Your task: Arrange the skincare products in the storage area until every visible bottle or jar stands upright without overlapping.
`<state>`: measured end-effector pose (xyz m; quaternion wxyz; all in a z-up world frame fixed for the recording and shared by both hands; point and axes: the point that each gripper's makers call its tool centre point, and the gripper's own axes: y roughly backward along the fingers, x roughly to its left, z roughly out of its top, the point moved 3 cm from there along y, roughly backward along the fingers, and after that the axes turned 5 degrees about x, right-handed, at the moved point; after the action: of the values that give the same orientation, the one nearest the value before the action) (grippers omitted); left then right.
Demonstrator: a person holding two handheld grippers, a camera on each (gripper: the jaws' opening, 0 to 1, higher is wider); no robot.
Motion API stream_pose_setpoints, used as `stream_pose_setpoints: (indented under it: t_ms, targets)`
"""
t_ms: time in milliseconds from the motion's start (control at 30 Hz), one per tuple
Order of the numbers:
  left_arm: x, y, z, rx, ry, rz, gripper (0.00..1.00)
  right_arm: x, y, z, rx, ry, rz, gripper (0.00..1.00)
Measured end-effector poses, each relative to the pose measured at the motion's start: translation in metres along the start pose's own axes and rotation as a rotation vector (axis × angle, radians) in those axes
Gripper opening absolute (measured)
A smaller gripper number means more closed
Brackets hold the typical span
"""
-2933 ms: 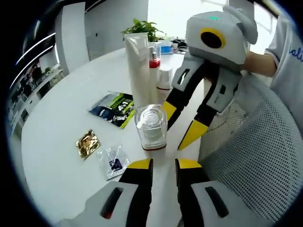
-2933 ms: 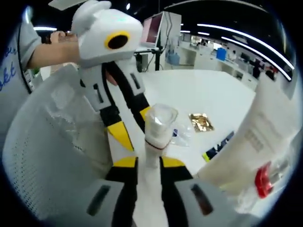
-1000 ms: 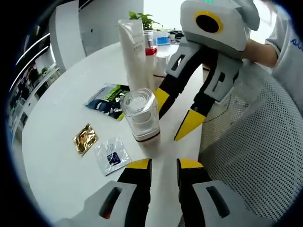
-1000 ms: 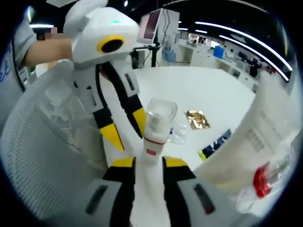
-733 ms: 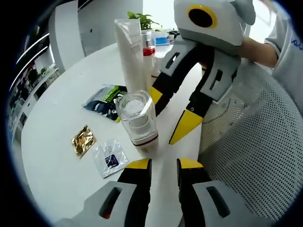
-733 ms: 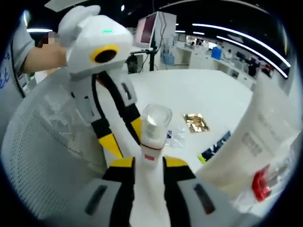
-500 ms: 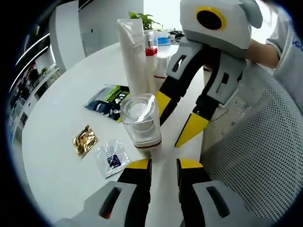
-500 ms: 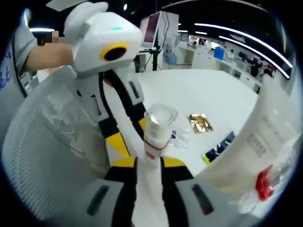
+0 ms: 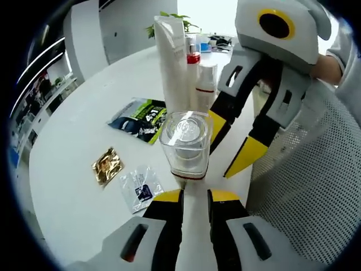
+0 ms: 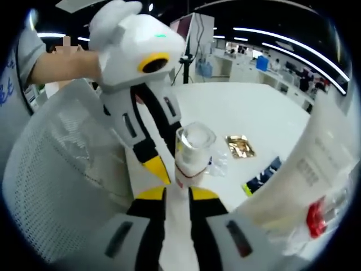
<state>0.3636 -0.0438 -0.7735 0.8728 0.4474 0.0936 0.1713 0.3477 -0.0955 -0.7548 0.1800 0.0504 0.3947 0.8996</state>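
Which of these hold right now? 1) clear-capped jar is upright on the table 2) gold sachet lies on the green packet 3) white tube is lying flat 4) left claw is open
1) The clear-capped jar is upright on the white table: true.
2) The gold sachet lies on the green packet: false, the two lie apart on the table.
3) The white tube is lying flat: false, it stands upright behind the jar.
4) The left claw is open: true, its jaws are apart just short of the jar.

Open tabletop (image 9: 73, 130) beside sachets (image 9: 107, 165)
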Motion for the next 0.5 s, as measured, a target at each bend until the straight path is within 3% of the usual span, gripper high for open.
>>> stream_pose_setpoints:
  t_ms: [500]
  targets:
    - [0.0,-0.011,0.01,-0.012,-0.009,-0.008,0.1,0.0,0.03,-0.029,0.03,-0.049,-0.021,0.15]
